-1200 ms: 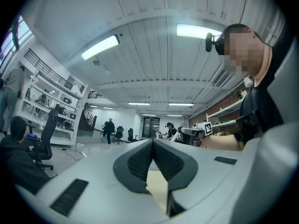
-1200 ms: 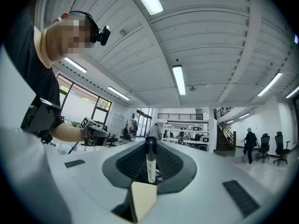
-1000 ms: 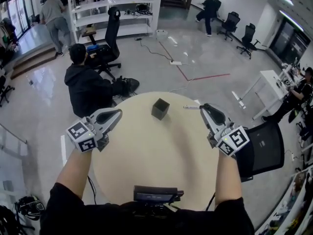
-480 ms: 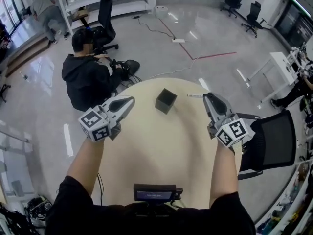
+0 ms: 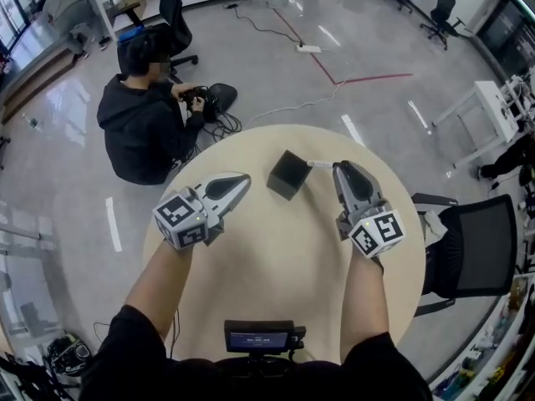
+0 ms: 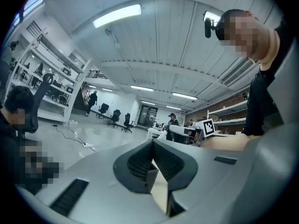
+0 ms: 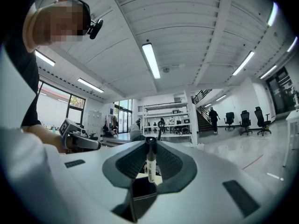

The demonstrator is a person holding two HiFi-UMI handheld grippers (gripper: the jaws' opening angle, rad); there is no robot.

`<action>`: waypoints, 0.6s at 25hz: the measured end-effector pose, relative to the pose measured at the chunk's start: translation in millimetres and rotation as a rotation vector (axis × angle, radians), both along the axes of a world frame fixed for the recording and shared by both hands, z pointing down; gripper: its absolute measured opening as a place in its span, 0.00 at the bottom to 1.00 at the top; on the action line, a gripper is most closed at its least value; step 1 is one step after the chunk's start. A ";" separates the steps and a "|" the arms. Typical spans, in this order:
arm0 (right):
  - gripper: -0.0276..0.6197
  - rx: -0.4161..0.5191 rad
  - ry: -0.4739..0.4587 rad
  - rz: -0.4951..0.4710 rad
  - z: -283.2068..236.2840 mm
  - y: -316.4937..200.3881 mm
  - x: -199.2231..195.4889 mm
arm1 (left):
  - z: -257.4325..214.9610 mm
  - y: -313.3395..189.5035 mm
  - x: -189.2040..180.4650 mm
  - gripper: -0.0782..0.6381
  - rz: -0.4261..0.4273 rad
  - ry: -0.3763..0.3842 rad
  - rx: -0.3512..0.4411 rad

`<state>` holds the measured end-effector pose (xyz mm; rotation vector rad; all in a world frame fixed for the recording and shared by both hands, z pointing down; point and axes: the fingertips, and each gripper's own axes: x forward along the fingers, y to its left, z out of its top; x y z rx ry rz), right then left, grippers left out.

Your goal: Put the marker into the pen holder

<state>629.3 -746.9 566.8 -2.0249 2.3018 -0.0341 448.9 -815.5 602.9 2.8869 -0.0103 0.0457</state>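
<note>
Closest to me, at my chest, is a black device with a small screen [image 5: 261, 338]. My two forearms reach out from there over the round beige table [image 5: 276, 278].

My left gripper [image 5: 244, 179] has its jaws pressed together at the tips, and nothing is between them. It points toward the left side of the pen holder [image 5: 287, 175], near it but apart from it.

My right gripper [image 5: 341, 167] is clenched on the marker [image 5: 318, 164]. In the right gripper view the white barrel stands between the two pads, with a dark end at the top. The dark opening of the holder is just under its lower end. From the head view the marker sticks out sideways from the jaw tips toward the black square holder. Its free end is just beside the holder's right corner and not inside. I cannot tell if it touches the rim.

Behind the table a person in a dark hoodie [image 5: 138, 124] sits on the shiny floor. At the right edge of the table stands a black office chair [image 5: 468, 245]. Farther away a white power strip [image 5: 308, 48] with its cable and a red line [image 5: 368, 80] lie on the floor.
</note>
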 end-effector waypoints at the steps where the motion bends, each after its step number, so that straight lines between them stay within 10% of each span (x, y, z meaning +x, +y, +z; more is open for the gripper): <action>1: 0.16 -0.010 0.005 -0.003 9.3 -4.0 -0.8 | 6.6 -0.6 2.0 0.10 -0.004 -0.011 -0.001; 15: 0.16 -0.109 0.062 -0.040 85.9 -42.1 -13.2 | 70.1 -9.9 6.6 0.10 0.024 -0.020 -0.057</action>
